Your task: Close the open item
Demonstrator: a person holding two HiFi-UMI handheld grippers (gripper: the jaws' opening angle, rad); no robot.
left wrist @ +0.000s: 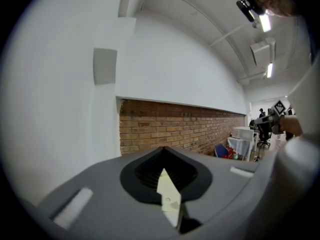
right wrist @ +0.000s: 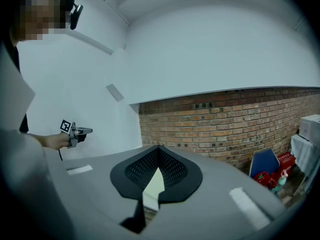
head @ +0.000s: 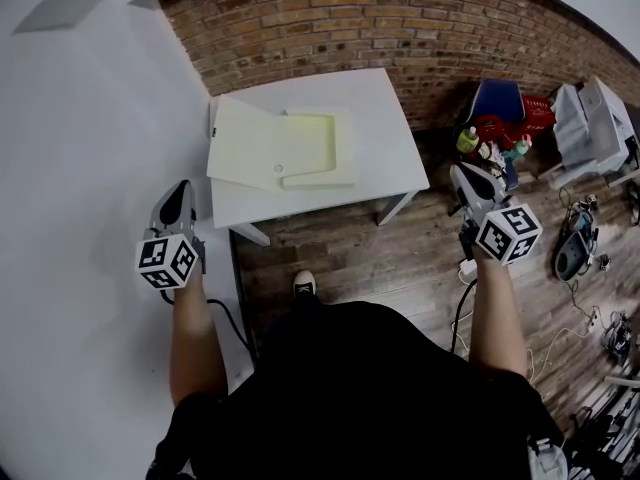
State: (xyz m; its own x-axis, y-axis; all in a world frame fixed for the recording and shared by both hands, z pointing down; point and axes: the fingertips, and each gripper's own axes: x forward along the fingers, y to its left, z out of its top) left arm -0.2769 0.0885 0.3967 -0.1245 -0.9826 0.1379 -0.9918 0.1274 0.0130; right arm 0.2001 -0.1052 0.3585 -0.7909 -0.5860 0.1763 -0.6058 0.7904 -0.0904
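A pale yellow box folder (head: 305,146) lies open on the white table (head: 390,138), its lid flap (head: 243,146) spread out to the left. My left gripper (head: 178,192) is held in the air left of the table beside the white wall, jaws together with nothing between them. My right gripper (head: 463,173) hovers right of the table over the floor, also shut and empty. Both are well short of the folder. In the left gripper view the closed jaws (left wrist: 163,150) meet in a ridge, with a sliver of the yellow folder (left wrist: 168,196) below. The right gripper view shows the same (right wrist: 159,148).
A brick wall (head: 400,18) runs behind the table and a white wall (head: 90,118) on the left. Right of the table stand a blue and red bin (head: 505,113), bottles (head: 468,140), white boxes (head: 595,118) and cables (head: 590,318) on the wooden floor.
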